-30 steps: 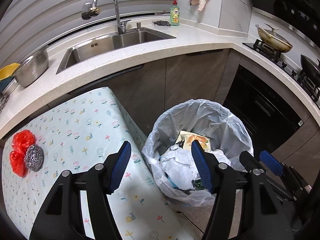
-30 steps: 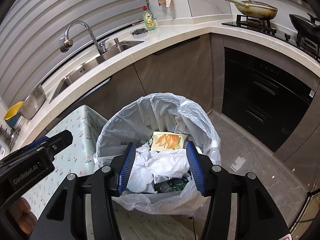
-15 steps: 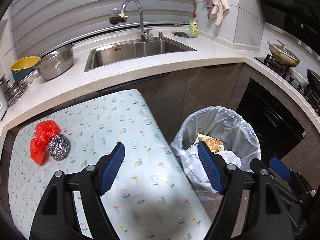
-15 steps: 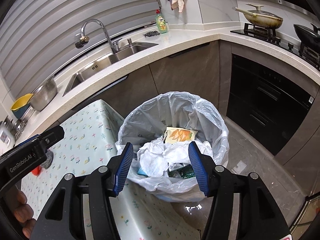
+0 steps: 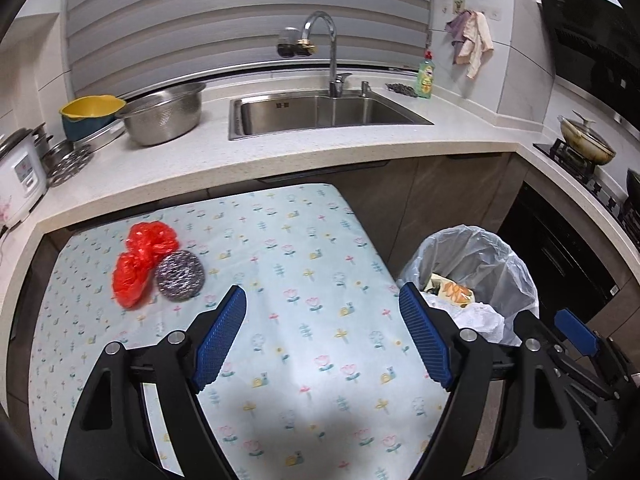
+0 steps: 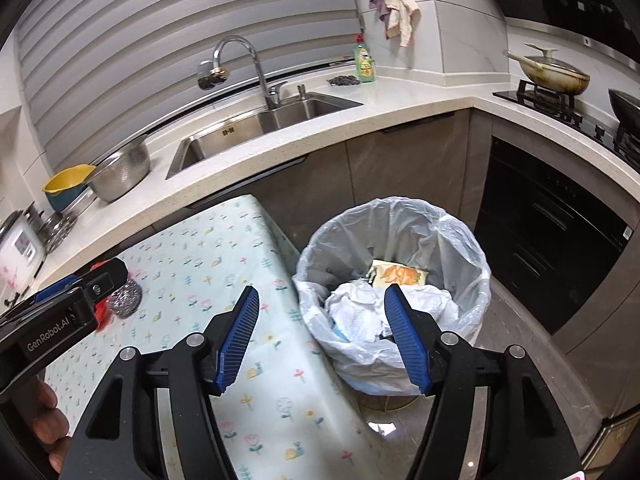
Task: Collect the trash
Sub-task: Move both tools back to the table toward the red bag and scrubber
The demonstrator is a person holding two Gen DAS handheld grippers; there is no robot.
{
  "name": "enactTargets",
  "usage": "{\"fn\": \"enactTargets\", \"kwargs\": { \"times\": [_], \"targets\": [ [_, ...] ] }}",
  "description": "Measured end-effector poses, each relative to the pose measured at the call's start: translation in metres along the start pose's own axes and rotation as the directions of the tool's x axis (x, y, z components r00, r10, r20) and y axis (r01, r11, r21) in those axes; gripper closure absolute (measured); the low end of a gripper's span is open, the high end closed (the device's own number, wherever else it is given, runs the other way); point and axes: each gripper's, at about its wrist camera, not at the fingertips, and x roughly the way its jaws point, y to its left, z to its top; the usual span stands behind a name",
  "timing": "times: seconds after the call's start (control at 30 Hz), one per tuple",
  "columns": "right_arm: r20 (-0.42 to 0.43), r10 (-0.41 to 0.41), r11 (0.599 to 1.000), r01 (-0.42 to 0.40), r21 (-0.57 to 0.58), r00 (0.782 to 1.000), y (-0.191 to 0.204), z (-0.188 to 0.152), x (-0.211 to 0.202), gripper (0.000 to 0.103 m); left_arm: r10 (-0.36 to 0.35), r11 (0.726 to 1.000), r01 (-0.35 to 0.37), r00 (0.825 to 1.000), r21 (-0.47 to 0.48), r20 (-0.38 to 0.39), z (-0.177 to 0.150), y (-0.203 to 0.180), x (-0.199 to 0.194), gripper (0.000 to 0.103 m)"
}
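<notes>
crumpled red bag [image 5: 142,262], no clear axis

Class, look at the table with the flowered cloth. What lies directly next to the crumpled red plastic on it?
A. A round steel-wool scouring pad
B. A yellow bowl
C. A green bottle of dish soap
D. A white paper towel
A: in the left wrist view the steel-wool scouring pad lies against the right side of the red plastic on the table, with nothing else beside them.

The scourer [image 5: 179,275] lies on the table [image 5: 320,248], touching the plastic bag [image 5: 142,262]; bin [image 5: 516,264] right.
</notes>
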Motion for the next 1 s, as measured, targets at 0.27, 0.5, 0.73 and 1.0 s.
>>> {"fn": "enactTargets", "kwargs": {
  "times": [0.27,0.5,0.73,1.0],
  "targets": [
    [-0.010,0.043,0.996,-0.043,-0.076,0.999,0.049,-0.011,-0.008,0.039,0.055,0.996,-0.055,0.998,-0.074,0.008,-0.011,0.054,-0.018,0.026],
    [-0.019,0.078,0.987,-0.080,-0.138,0.997,0.090,-0.021,-0.012,0.039,0.107,0.986,-0.105,0.994,-0.125,0.004,-0.021,0.098,-0.029,0.025],
    [-0.034,0.111,0.976,-0.115,-0.187,0.993,0.130,-0.030,-0.013,0.039,0.157,0.975,-0.154,0.988,-0.161,0.005,-0.029,0.137,-0.039,0.025],
    [-0.054,0.133,0.960,-0.143,-0.241,0.990,0.171,-0.038,-0.008,0.039,0.189,0.962,-0.186,0.982,-0.202,-0.003,-0.036,0.175,-0.043,0.024]
  ]
}}
